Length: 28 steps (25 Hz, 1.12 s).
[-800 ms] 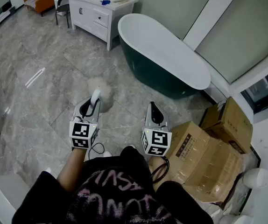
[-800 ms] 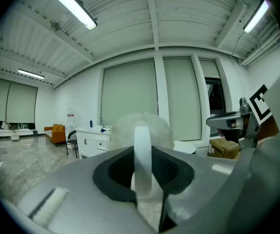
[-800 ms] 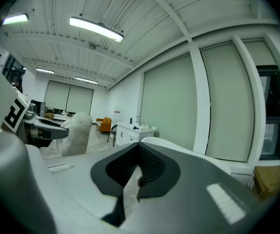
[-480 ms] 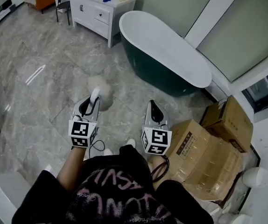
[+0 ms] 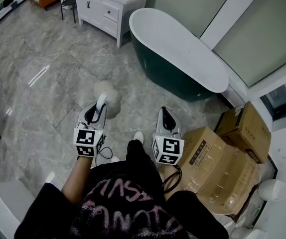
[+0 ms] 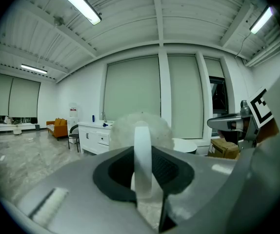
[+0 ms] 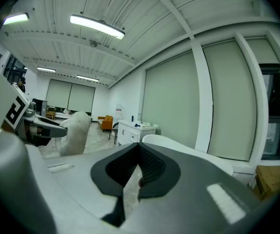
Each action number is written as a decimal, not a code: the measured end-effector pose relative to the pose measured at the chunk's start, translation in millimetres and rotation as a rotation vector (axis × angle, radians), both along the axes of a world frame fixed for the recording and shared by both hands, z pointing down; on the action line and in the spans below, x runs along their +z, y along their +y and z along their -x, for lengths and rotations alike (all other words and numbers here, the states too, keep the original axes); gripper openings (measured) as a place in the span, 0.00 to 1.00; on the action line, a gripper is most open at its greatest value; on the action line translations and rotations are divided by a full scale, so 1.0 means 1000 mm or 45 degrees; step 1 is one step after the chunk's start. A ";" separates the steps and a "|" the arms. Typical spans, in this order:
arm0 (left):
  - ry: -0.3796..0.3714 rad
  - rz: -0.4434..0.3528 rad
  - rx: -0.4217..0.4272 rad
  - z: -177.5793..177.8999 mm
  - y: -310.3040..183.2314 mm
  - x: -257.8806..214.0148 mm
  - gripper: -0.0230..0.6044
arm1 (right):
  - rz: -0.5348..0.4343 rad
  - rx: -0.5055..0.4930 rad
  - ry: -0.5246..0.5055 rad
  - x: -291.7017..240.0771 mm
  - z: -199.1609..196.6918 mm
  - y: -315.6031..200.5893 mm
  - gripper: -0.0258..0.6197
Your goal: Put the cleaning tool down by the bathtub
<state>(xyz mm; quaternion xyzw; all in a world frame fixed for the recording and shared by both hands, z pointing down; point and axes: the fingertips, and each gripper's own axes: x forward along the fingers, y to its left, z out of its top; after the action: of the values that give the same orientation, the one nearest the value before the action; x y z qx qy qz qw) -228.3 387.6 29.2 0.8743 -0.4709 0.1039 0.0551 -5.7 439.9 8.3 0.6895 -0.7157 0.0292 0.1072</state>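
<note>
Shoe (image 5: 139, 136) stepped forward; left gripper (image 5: 98, 111) jaws clench cleaning tool (image 5: 108, 92), right gripper (image 5: 164, 114) jaws closed.

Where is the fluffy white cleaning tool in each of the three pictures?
Head view: left of centre, the cleaning tool held in the left claw.
Left gripper view: dead centre, handle between the jaws.
Right gripper view: far left, fluffy head showing.
Shared landmark: the white cabinet in the background.

Grey marbled floor (image 5: 43, 83) under bathtub (image 5: 178, 49), white cabinet (image 5: 105, 14), cardboard boxes (image 5: 217, 163).
</note>
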 end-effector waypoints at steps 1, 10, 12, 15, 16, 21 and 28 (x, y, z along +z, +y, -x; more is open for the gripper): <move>-0.002 0.000 -0.002 0.000 -0.004 0.002 0.16 | 0.000 0.000 0.000 0.002 -0.001 -0.004 0.06; -0.068 0.032 -0.014 -0.021 -0.061 0.021 0.16 | 0.034 -0.057 -0.038 0.033 -0.013 -0.063 0.06; -0.089 0.045 -0.019 -0.029 -0.083 0.029 0.16 | 0.046 -0.057 -0.054 0.040 -0.024 -0.087 0.06; -0.127 0.085 -0.019 -0.045 -0.118 0.042 0.16 | 0.078 -0.051 -0.073 0.053 -0.046 -0.124 0.06; -0.137 0.103 -0.023 -0.051 -0.131 0.047 0.16 | 0.088 -0.052 -0.079 0.057 -0.053 -0.136 0.06; -0.170 0.191 -0.056 -0.084 -0.198 0.067 0.16 | 0.164 -0.079 -0.106 0.077 -0.093 -0.206 0.06; -0.243 0.171 -0.032 -0.124 -0.252 0.066 0.16 | 0.199 -0.149 -0.131 0.090 -0.123 -0.280 0.06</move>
<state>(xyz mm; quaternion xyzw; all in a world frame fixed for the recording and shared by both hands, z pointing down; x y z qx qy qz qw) -104.6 135.7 94.7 0.8489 -0.4768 0.2171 0.0698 117.4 160.3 98.2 0.6337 -0.7548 0.1138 0.1253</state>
